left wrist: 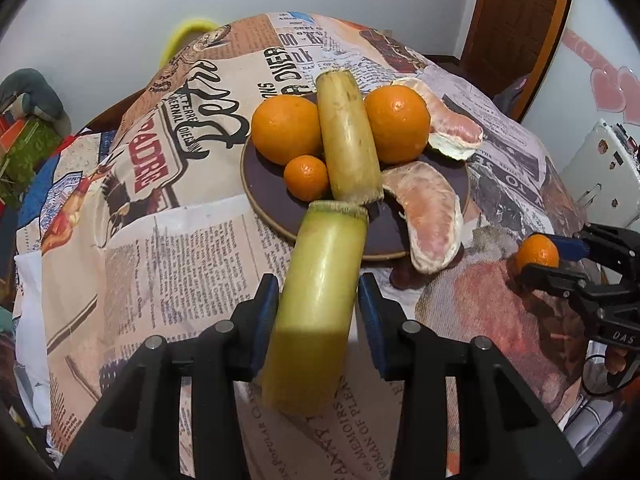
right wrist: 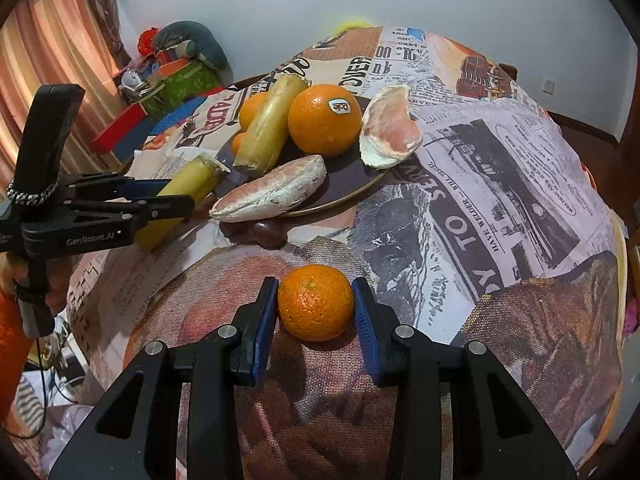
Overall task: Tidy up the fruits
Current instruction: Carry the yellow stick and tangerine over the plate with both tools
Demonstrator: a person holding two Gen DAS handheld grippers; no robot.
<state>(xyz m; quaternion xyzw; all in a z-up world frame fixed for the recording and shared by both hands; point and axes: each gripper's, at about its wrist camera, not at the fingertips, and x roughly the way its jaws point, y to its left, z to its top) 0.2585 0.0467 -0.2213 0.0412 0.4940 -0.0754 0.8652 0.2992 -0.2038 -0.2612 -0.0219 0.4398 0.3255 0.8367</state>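
Note:
My left gripper is shut on a pale green sugarcane piece, its far end at the near rim of the dark round plate. The plate holds two big oranges, a small mandarin, another sugarcane piece and two peeled pomelo segments. My right gripper is shut on a small mandarin, low over the tablecloth in front of the plate. The left gripper with its sugarcane shows at left in the right wrist view.
The table is covered by a newspaper-print cloth. Dark grapes lie on the cloth by the plate's near rim. Boxes and a cushion stand beyond the table at left. A wooden door is at back right.

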